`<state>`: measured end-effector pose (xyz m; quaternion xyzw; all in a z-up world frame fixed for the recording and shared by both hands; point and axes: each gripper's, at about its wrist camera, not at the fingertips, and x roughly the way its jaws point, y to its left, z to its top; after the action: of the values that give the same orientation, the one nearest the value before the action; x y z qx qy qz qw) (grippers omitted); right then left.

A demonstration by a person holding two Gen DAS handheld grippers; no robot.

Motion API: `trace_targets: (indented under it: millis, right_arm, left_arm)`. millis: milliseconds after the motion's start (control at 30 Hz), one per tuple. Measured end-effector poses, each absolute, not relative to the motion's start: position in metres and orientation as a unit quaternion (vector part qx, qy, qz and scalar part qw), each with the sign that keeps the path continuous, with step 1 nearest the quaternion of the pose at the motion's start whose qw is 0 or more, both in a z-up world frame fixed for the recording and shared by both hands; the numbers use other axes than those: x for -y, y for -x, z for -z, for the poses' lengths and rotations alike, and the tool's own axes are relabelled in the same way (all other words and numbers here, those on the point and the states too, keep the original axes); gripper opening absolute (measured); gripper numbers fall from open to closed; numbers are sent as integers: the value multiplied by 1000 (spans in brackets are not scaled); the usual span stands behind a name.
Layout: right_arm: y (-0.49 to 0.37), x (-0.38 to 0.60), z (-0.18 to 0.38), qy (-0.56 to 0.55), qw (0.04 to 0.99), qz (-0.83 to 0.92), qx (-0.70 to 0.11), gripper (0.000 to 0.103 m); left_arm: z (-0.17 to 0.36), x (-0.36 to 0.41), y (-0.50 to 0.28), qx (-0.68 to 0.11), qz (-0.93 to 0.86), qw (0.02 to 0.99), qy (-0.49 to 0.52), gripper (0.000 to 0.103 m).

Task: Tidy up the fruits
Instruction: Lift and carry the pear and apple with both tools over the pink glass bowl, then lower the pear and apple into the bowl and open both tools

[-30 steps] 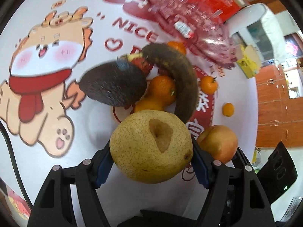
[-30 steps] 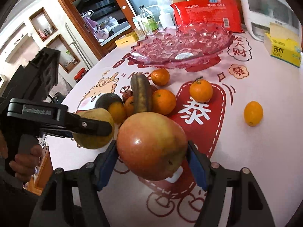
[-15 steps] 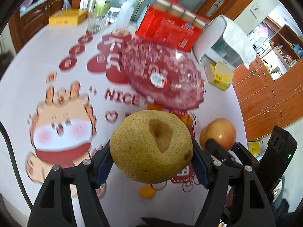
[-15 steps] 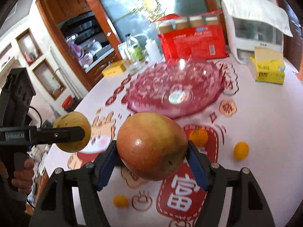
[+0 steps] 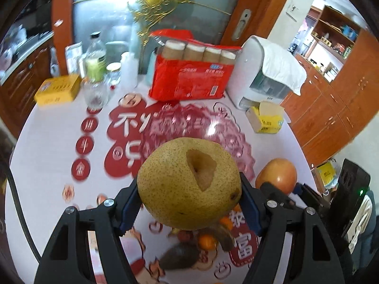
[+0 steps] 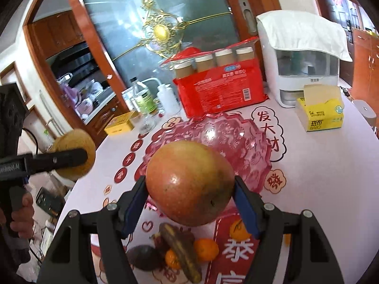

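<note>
pretty homey kitchen, reddish-brown wooden cabinets down the right, a frosted glass door with gold ornament behind, open wooden shelves beyond

The printed cloth on the desk carries large Chinese characters — "发大财" in a white cloud outline beside the pink glass bowl, and a white "恭" on a red panel near the oranges. The yellow tissue box reads "班布 BABO". On the side of the left hand-held gripper a white brand line shows, only partly legible — roughly "GenRobot.AI".
</note>
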<state>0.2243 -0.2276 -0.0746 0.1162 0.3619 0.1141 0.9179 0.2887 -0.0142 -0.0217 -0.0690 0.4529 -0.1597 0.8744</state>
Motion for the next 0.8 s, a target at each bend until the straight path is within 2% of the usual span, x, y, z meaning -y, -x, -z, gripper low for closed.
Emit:
trace_targets:
  millis: [200, 633, 800]
  right_arm:
    - [-245, 231, 91, -131, 911, -85, -381, 71]
    - [-291, 226, 152, -174, 862, -64, -471, 71]
    - [-303, 226, 156, -167, 858, -57, -483, 71]
  left_arm:
    - [34, 33, -334, -465, 184, 865, 45, 72]
    - [151, 58, -408, -573, 187, 797, 45, 72]
    - [170, 60, -416, -591, 186, 784, 46, 72]
